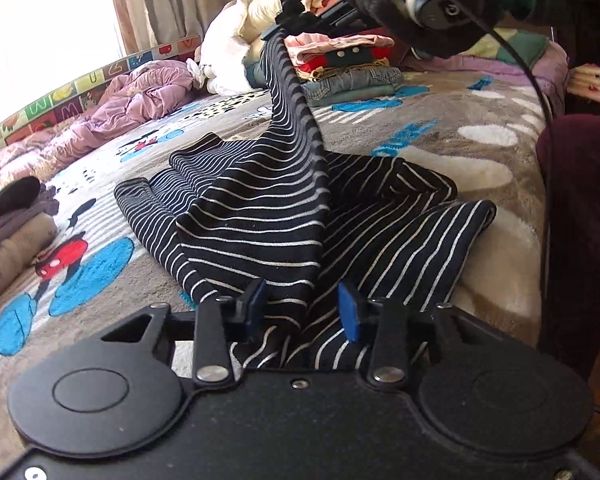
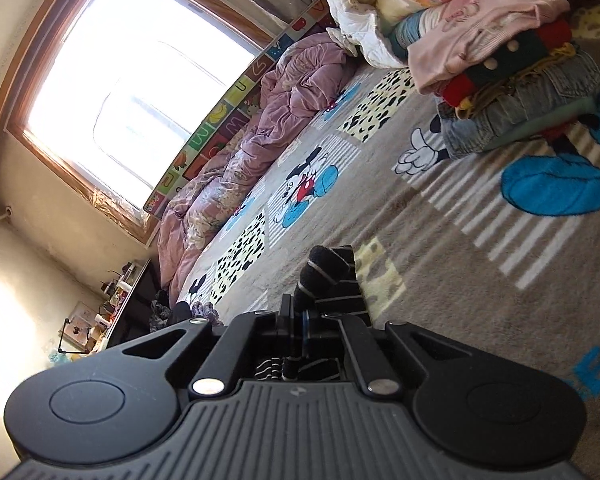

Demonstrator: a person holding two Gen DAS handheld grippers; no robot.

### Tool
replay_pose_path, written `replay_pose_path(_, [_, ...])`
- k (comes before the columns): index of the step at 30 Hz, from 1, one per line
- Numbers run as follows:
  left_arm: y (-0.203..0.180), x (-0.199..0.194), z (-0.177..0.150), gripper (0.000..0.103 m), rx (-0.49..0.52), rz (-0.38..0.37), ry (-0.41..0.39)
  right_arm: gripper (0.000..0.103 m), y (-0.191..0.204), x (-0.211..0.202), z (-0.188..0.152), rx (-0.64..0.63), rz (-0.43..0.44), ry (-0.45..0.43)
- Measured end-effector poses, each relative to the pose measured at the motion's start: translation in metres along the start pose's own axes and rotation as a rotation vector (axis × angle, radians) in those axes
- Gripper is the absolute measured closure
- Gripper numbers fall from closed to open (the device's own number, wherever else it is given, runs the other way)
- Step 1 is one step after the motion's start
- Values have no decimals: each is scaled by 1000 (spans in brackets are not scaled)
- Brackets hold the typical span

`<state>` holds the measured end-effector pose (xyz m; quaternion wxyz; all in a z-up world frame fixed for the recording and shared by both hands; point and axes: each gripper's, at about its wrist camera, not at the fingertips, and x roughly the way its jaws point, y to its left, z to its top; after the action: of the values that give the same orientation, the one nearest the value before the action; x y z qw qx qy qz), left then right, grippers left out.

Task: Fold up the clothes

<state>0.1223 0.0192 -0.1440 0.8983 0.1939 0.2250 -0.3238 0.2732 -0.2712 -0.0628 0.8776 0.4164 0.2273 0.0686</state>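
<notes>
Grey-brown plush with cartoon mice and blue patches covers the bed, which runs beneath a bright window edged by an alphabet border. A black striped garment lies crumpled on the blanket. The left gripper sits at its near edge, blue pads parted with cloth between them, not clamped. The right gripper, in a black-gloved hand, is clenched on a corner of the same garment, pulling a taut strip upward. Behind it stand a stack of folded clothes, a rumpled purple quilt and white bedding.
</notes>
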Motion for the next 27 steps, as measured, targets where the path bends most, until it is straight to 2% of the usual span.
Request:
replay_pose_path(6, [15,-7,-7,74,-115,-49,-17,97,41,23,5,-66,-20,5])
replay_pose_path(12, [40,-7,-11,82,-309,-116,-25,97,79,54,-2,-170,-49,38])
replay_pose_path(17, [56,-5,-15,83,-447,-175,-20,97,100,84,-13,-261,-77,72])
replay_pose_path(21, [64,-4,-18,83,-513,-214,-20,97,116,106,-24,-332,-96,108])
replay_pose_path(27, [70,-2,-19,83,-561,-238,-11,97,132,134,-36,-406,-107,155])
